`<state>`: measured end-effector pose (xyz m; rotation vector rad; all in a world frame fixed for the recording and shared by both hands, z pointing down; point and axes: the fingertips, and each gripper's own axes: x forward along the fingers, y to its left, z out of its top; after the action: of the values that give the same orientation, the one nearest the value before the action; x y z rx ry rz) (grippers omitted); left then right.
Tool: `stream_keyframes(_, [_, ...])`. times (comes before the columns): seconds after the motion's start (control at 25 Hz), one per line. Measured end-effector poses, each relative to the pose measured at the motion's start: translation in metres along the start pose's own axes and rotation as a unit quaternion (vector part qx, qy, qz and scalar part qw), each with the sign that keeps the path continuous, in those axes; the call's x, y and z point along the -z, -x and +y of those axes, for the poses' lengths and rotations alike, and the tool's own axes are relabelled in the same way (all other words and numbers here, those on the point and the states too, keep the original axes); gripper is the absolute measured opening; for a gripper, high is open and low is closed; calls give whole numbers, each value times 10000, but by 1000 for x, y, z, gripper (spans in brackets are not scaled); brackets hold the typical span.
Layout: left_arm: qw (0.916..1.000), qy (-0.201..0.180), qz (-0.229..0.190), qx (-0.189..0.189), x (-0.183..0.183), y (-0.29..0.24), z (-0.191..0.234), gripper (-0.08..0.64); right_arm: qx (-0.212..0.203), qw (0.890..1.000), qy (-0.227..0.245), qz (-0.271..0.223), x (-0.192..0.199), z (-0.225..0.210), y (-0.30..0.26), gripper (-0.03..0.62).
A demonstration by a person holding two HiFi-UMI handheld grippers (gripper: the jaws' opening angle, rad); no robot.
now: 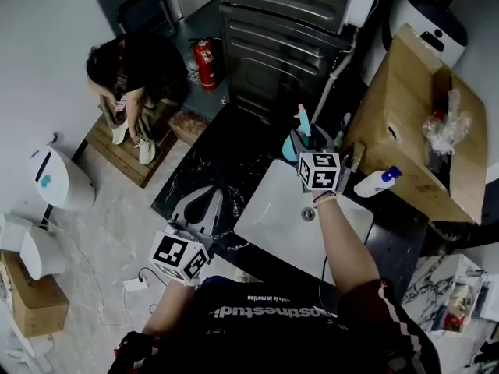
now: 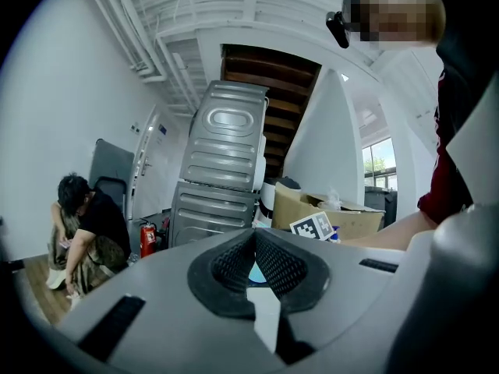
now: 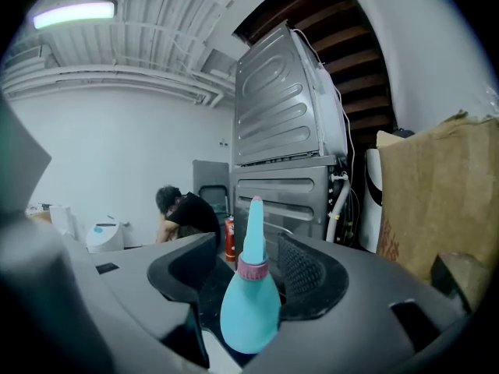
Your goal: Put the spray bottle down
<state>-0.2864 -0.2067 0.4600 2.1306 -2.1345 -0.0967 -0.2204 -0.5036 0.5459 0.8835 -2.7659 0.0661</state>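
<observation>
The spray bottle (image 3: 251, 306) looks set down on the tabletop (image 1: 222, 166) between the wide-apart jaws of the right tool (image 3: 248, 265), which should next back away gently; the left tool (image 2: 253, 249) is closed.

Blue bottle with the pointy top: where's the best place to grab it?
Grab the blue bottle by its fat round belly, below the pink collar, coming level from the side. It stands upright, and its pointed spout tapers too thin to squeeze. The right gripper's open jaws stand either side of it.
</observation>
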Motion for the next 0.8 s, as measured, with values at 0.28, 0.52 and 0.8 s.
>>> stream_keyframes(0.28, [9993, -174, -179, 286, -15, -3, -31, 15, 15, 9994, -276, -192, -8, 16, 68, 258])
stream_keyframes(0.52, [9964, -147, -333, 768, -23, -19, -69, 15, -183, 9981, -273, -517, -21, 50, 150, 255])
stream_keyframes(0.8, [9866, -20, -475, 1558, -35, -48, -131, 15, 192, 9963, -30, -841, -39, 46, 248, 121])
